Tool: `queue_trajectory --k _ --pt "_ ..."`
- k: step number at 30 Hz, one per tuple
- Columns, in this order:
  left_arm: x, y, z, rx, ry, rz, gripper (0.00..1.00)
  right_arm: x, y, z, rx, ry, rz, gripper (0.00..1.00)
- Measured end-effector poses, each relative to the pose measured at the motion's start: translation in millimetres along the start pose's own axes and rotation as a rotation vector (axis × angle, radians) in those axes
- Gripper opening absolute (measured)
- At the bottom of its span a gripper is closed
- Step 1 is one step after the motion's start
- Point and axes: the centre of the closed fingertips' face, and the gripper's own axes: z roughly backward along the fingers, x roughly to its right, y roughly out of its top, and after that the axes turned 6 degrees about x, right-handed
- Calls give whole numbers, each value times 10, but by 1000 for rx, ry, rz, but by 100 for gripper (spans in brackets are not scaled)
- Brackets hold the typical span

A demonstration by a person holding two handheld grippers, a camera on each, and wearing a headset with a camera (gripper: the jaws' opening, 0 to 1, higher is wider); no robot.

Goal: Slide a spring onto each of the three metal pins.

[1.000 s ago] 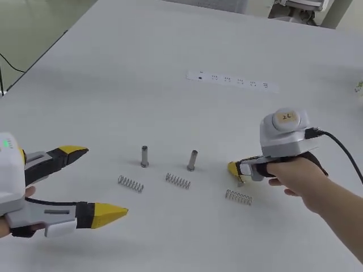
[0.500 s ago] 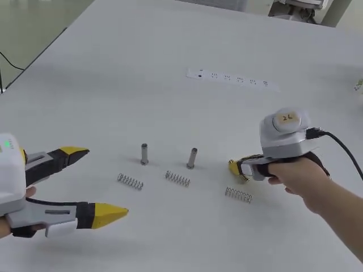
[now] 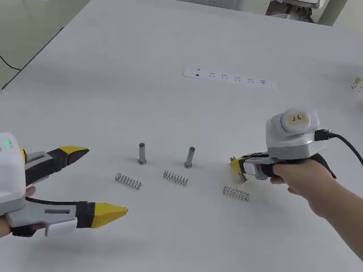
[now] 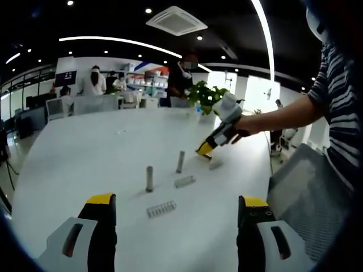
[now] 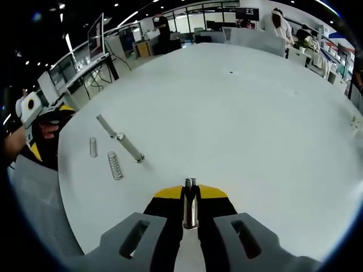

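Note:
Two metal pins [image 3: 142,153] [image 3: 189,157] stand upright mid-table. A third pin [image 5: 189,209] is clamped between the jaws of my right gripper [image 3: 238,169], which hovers just above the table beside the rightmost spring [image 3: 236,193]. Two more springs [image 3: 127,181] [image 3: 176,178] lie in front of the standing pins. My left gripper [image 3: 93,181] is held open at the near left, nothing between its yellow-tipped jaws. In the left gripper view the pins [image 4: 150,178] [image 4: 181,161] and springs [image 4: 161,208] [image 4: 184,181] lie ahead of the jaws.
A white power strip [image 3: 229,78] lies farther back on the white table [image 3: 113,85]. The left table edge runs diagonally at the far left. People, desks and a plant [image 4: 207,96] stand beyond the table.
My right gripper has drifted slightly to the right with the pin still in it. The head camera has shifted a little. The left gripper stays put.

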Motion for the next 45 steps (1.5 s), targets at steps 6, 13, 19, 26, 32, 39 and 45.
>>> queue_trajectory --k 6,13,19,26,32,39,45 --pt "-11 -11 12 -4 1 -2 85 -8 35 41 25 2 2 5" --pt "14 -4 -10 -2 -7 -2 85 -19 63 75 44 -1 -2 5" --pt "24 -2 -16 -3 -12 -5 85 -24 86 86 57 -6 6 5" --pt "6 5 4 -3 -8 -6 85 -30 109 106 63 -5 9 5" --pt "26 7 17 -4 -11 -8 85 -33 124 116 69 -10 29 5" --pt "24 -9 29 -7 -12 -4 84 -49 118 142 73 -16 37 5" --pt "40 -6 13 -4 -16 -5 85 -61 113 164 75 -19 48 5"
